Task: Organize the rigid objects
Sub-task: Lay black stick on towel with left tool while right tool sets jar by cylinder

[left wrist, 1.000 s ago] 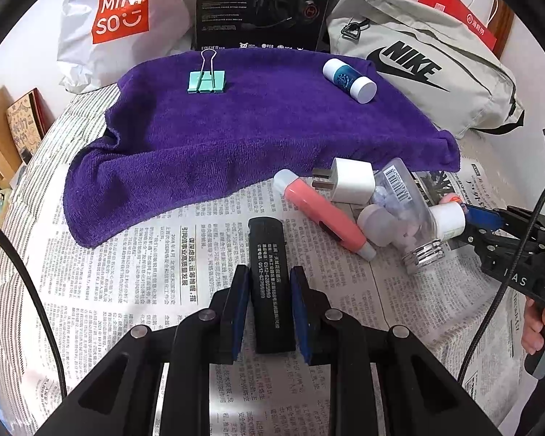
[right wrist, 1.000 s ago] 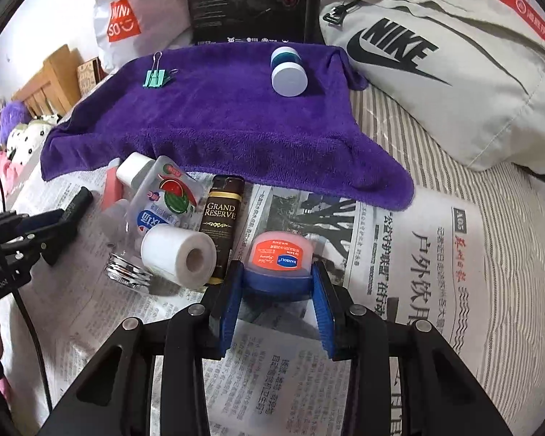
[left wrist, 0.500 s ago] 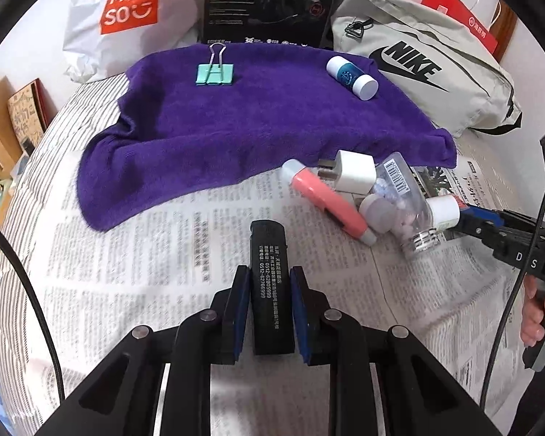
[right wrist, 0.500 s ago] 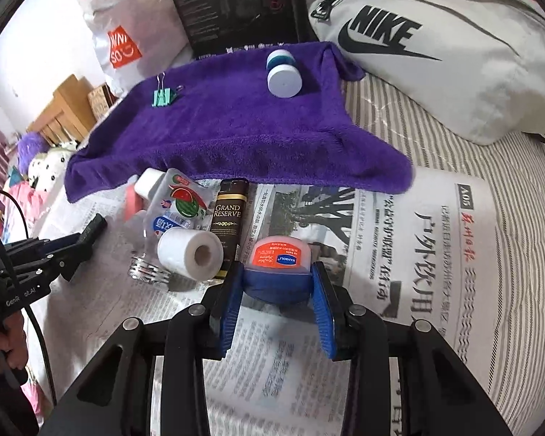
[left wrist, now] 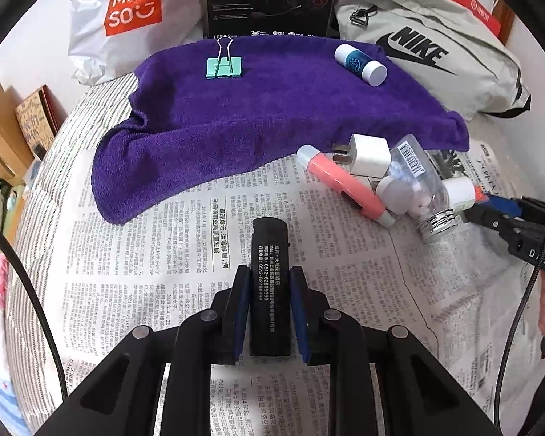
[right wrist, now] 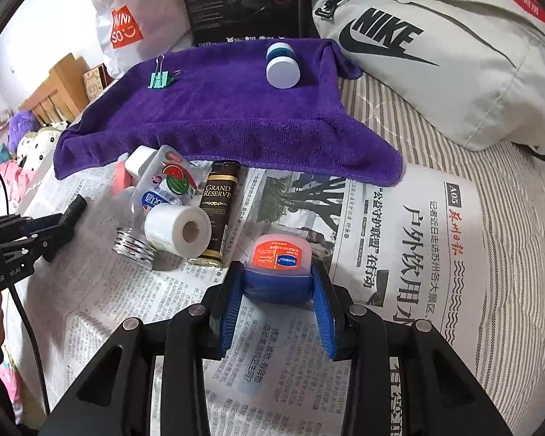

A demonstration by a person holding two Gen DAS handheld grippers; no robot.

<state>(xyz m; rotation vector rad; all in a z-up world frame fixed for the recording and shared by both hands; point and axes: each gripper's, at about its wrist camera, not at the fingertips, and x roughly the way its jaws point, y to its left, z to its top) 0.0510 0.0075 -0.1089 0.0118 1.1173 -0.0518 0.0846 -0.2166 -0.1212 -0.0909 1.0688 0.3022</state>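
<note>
The left claw [left wrist: 269,312] is still pinching the black lighter [left wrist: 269,272], now lifting farther back from the purple towel [left wrist: 272,109]; the right claw [right wrist: 277,290] keeps clamping the blue balm jar [right wrist: 278,265] above the newspaper [right wrist: 399,236].

The right gripper [right wrist: 277,292] clamps a small blue jar with an orange lid [right wrist: 278,267] between its blue pads, above the newspaper [right wrist: 399,239]. Just ahead and left of the tongs lie a white tape roll [right wrist: 178,230], a dark lighter [right wrist: 218,210] and a clear bottle [right wrist: 156,200], touching one another. Farther ahead, a purple towel [right wrist: 229,123] carries a green binder clip [right wrist: 160,80] and a white-capped tube [right wrist: 282,67]. The left gripper [right wrist: 60,218] sits far left, holding a black object.
</note>
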